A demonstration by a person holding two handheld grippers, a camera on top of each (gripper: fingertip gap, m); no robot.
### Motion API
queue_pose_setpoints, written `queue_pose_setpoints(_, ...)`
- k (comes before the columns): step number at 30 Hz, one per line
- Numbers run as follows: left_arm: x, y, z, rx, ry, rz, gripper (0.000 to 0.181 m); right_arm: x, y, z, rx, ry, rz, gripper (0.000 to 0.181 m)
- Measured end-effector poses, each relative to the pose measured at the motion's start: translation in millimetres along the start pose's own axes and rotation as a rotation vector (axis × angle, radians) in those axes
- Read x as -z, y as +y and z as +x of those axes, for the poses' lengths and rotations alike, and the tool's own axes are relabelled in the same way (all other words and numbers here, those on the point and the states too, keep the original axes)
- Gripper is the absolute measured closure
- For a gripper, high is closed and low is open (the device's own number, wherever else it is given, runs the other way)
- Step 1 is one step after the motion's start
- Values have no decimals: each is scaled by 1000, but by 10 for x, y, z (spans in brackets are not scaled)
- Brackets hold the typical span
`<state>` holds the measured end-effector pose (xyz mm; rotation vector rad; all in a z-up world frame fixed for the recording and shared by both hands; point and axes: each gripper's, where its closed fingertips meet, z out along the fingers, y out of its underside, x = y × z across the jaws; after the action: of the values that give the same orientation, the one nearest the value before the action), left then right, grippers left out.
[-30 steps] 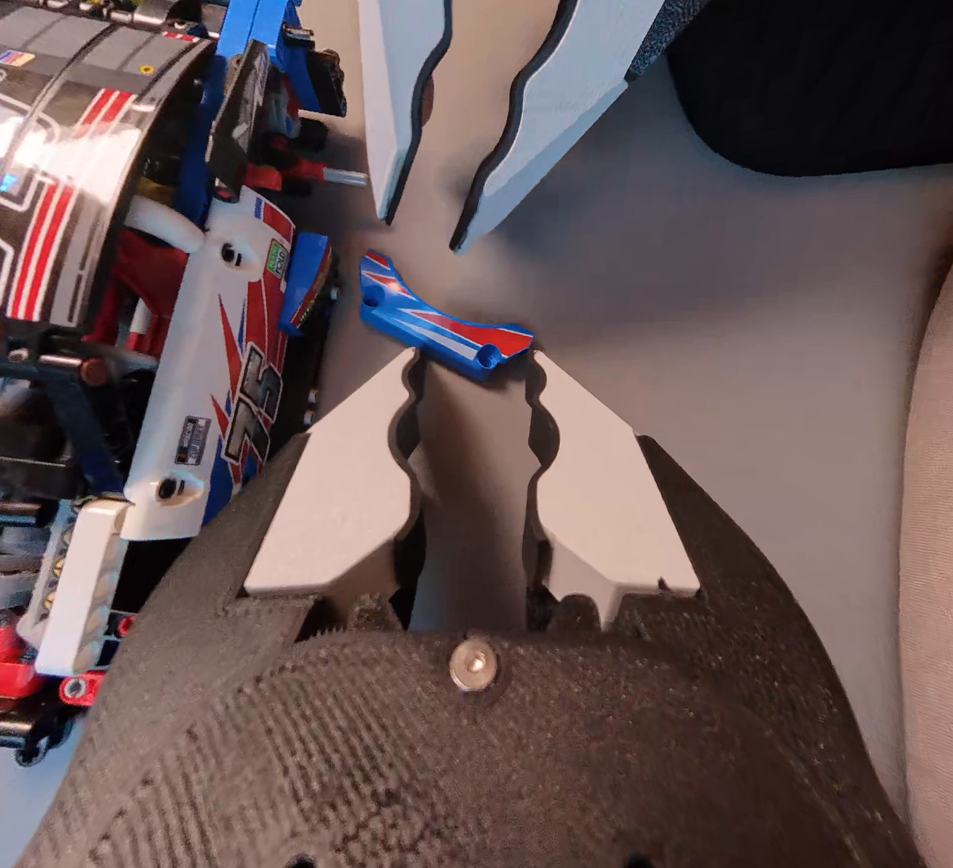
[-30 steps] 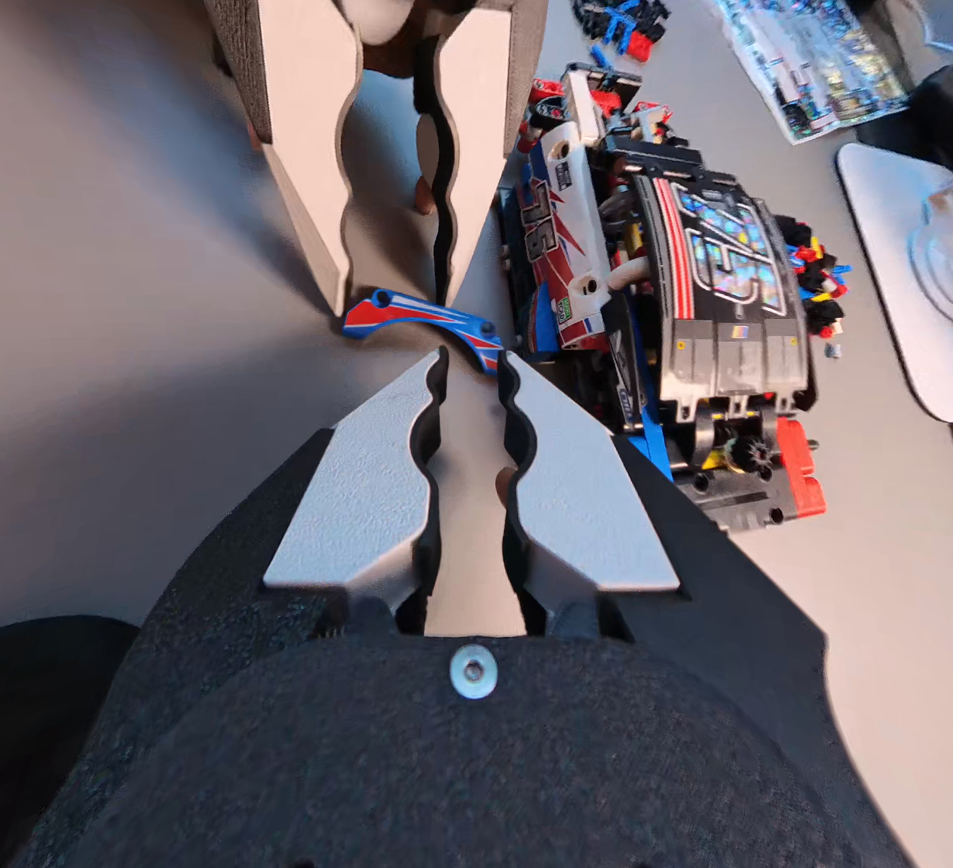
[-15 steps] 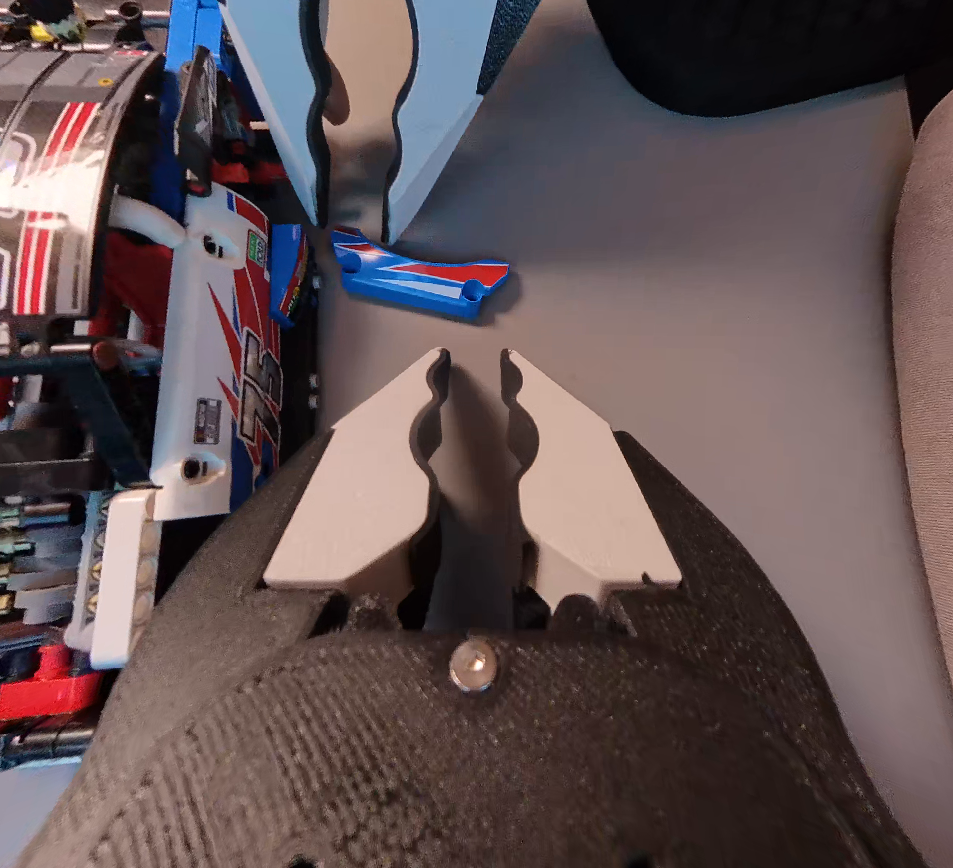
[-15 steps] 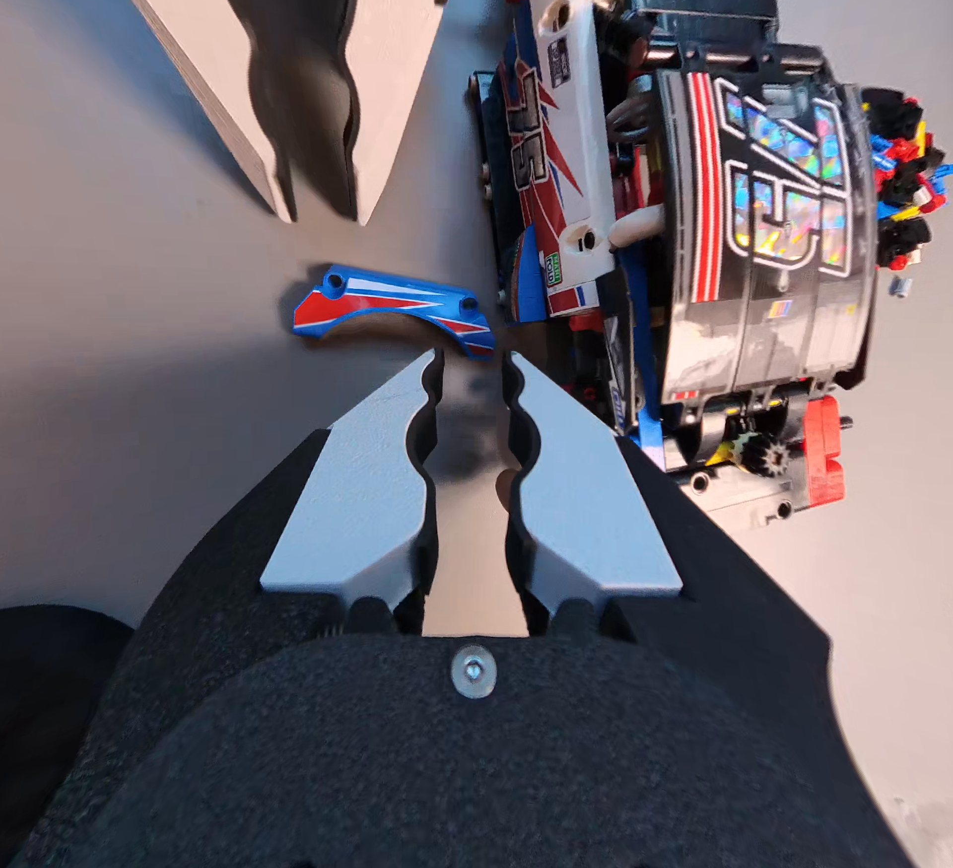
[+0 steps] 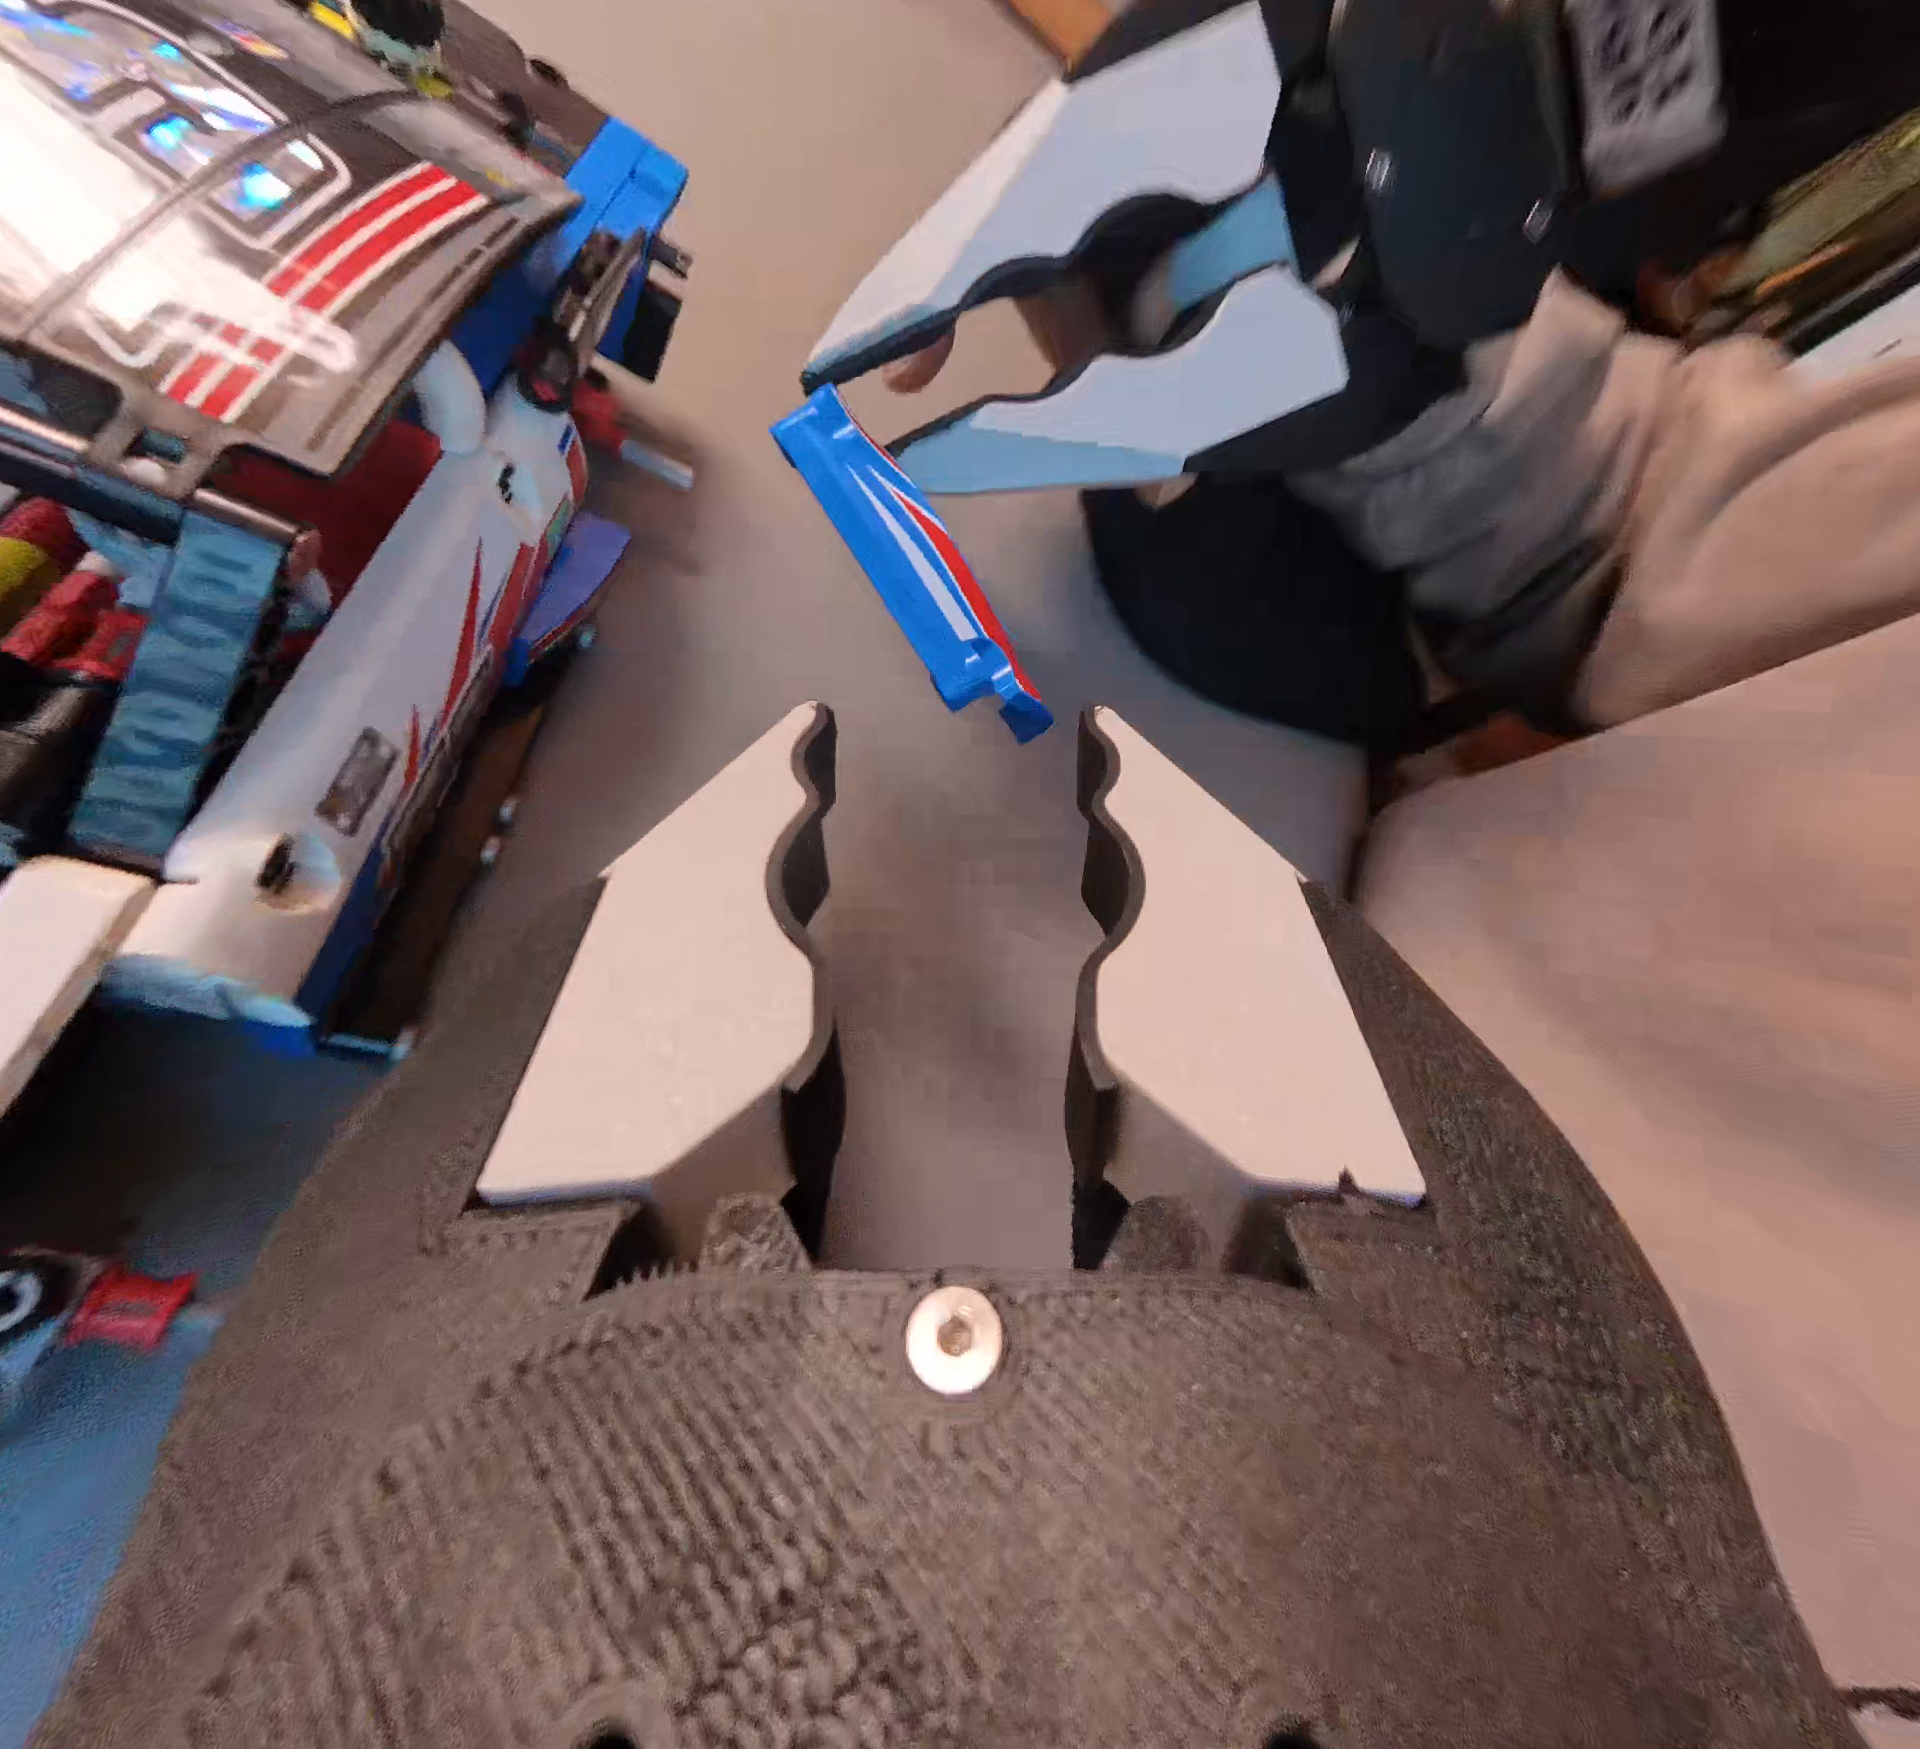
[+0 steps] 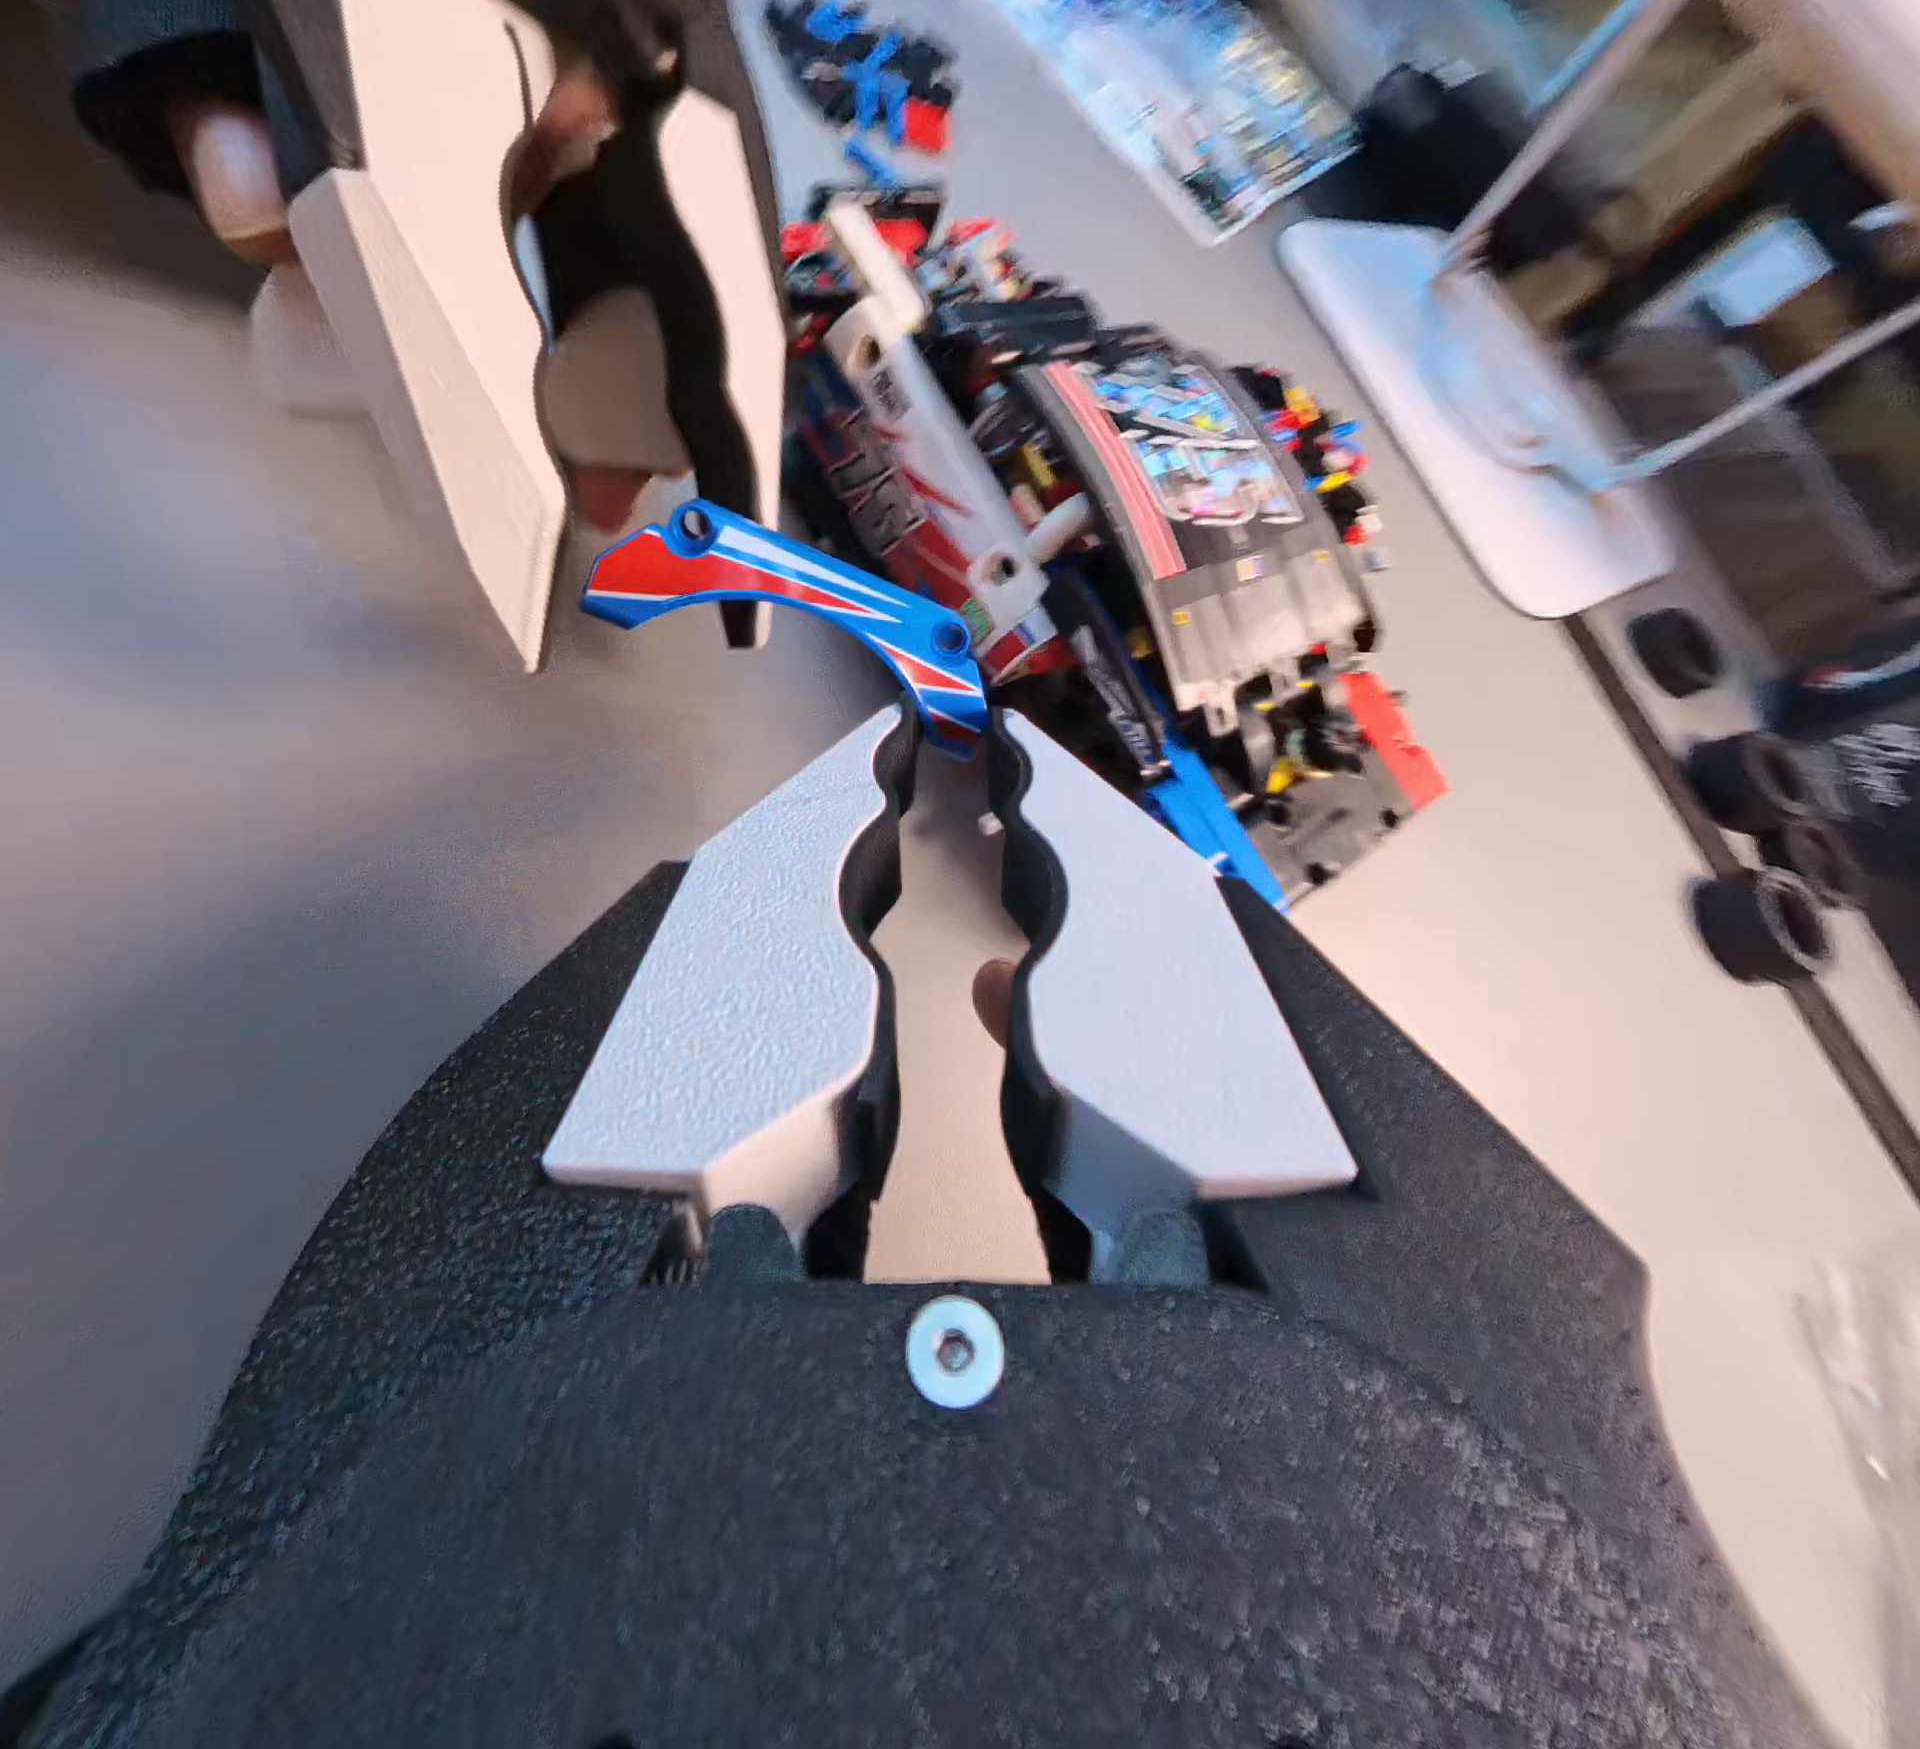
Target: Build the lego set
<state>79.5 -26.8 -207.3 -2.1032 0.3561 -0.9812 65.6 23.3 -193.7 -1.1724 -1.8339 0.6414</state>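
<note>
A blue curved Lego panel [image 6: 790,582] with red and white stripes is off the table. My right gripper [image 6: 948,728] is shut on one end of it, with both pads pressed on the piece. In the left wrist view the panel [image 5: 904,546] hangs slanted from the right gripper [image 5: 852,411]. My left gripper [image 5: 956,723] is open and empty, and the panel's free end sits just ahead of its fingertips without touching. The left gripper also shows in the right wrist view [image 6: 639,639]. The partly built Lego race car [image 5: 312,349] stands to the left, and it also shows in the right wrist view [image 6: 1143,556].
A pile of loose Lego parts [image 6: 873,78] and an instruction booklet [image 6: 1164,78] lie beyond the car on the grey table [image 6: 208,764]. A white mat [image 6: 1455,411] and black tyres [image 6: 1756,847] are at the right. A person's sleeve [image 5: 1558,504] is behind the right gripper. About 6 centimeters separates my left fingertips from my right.
My right gripper closed on the end of the blue panel and lifted it off the table. My left gripper opened wider. Both grippers tilted and rose.
</note>
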Motion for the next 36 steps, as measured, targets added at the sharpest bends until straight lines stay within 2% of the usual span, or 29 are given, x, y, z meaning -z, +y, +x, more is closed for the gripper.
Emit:
queue_pose_setpoints(3,39,-266,170,138,153,167,155,177,-49,59,24,178,44,172)
queue_pose_setpoints(5,58,-343,167,140,172,217,172,239,-50,28,-3,218,58,172)
queue_pose_setpoints(6,57,-344,166,111,167,216,173,263,-44,21,-24,231,66,172)
queue_pose_setpoints(8,36,-284,184,-7,140,156,173,289,-19,-34,-29,206,80,171)
queue_pose_setpoints(10,24,-225,140,-196,56,73,174,305,46,-110,-23,123,65,169)
queue_pose_setpoints(12,16,-181,82,-355,-22,-44,173,375,31,-185,-5,1,81,154)
queue_pose_setpoints(14,9,-208,98,-453,-41,-124,174,458,-34,-188,45,-69,102,147)
queue_pose_setpoints(18,-48,-279,93,-486,-17,-277,173,433,-68,-96,326,-24,48,140)
queue_pose_setpoints(21,-96,-315,29,-483,-12,-358,174,327,-42,-68,512,39,12,145)
queue_pose_setpoints(27,-195,-358,-27,-411,50,-405,173,153,55,-6,692,204,-32,167)
queue_pose_setpoints(29,-209,-400,-67,-393,46,-388,173,142,69,48,698,262,-34,167)
queue_pose_setpoints(31,-206,-441,-97,-402,27,-368,165,143,92,101,677,306,-40,167)
queue_pose_setpoints(32,-179,-476,-99,-427,20,-355,149,142,126,139,675,326,-55,167)
queue_pose_setpoints(34,-67,-659,-122,-463,-12,-281,133,136,194,229,676,365,-76,167)
queue_pose_setpoints(36,96,-885,-221,-481,-70,-202,127,104,253,301,674,386,-97,167)
